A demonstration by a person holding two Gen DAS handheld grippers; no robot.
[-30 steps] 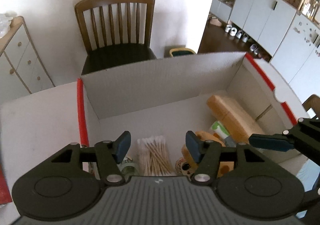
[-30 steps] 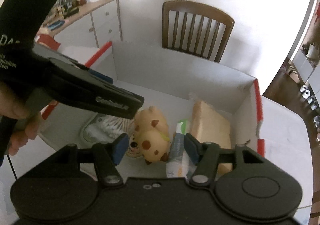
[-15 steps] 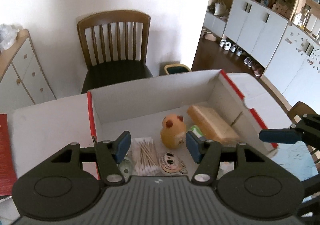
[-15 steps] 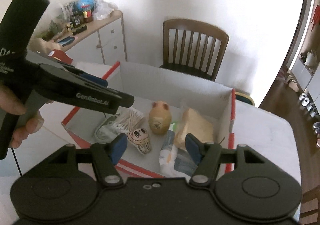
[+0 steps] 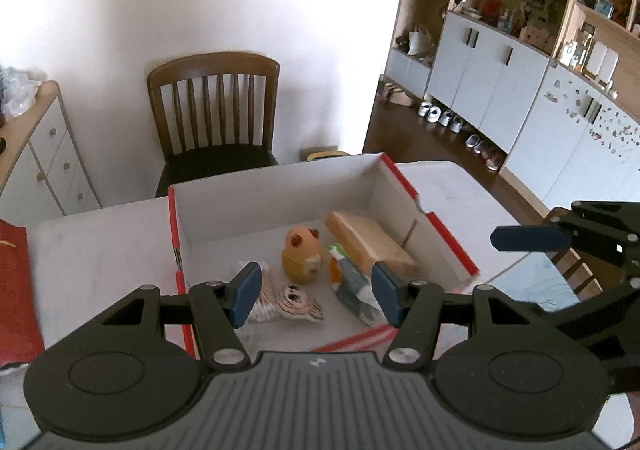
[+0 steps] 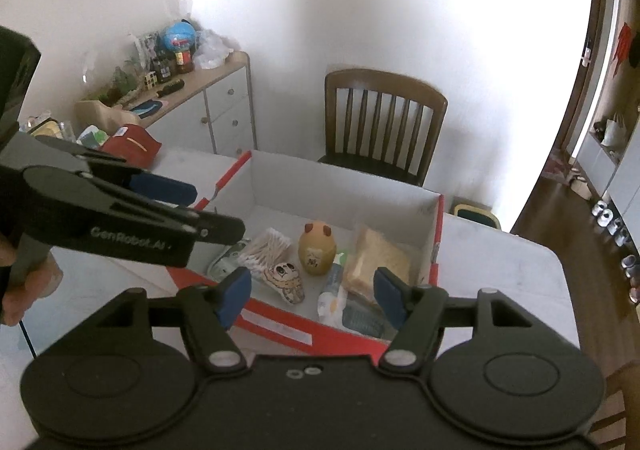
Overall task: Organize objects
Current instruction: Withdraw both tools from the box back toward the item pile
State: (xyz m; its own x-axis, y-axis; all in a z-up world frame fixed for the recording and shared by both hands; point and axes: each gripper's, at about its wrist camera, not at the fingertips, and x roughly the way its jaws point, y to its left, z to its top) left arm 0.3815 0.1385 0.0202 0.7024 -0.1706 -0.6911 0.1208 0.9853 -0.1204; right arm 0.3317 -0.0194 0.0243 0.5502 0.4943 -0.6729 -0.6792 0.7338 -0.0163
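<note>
A white cardboard box with red edges (image 5: 276,206) (image 6: 344,190) stands on the white table. Inside lie an orange bear-shaped toy (image 5: 302,256) (image 6: 318,250), a tan wrapped block (image 5: 370,244) (image 6: 378,260), a pack of cotton swabs (image 6: 266,248), a small cartoon pouch (image 5: 298,300) (image 6: 286,280) and a tube (image 5: 352,282) (image 6: 332,288). My left gripper (image 5: 314,294) hangs open above the box's near edge, nothing between its fingers. My right gripper (image 6: 310,296) is above the near edge too; its jaws are opening and hold nothing.
A wooden chair (image 5: 214,118) (image 6: 382,122) stands behind the table. A drawer cabinet (image 6: 200,106) with clutter on top lies to the left, a red bag (image 5: 14,290) (image 6: 130,144) on the table beside it. White cupboards and shoes (image 5: 480,102) line the right side.
Both grippers have risen and drawn back from inside the box, so the whole box and its contents now show. The right gripper's jaws have widened slightly.
</note>
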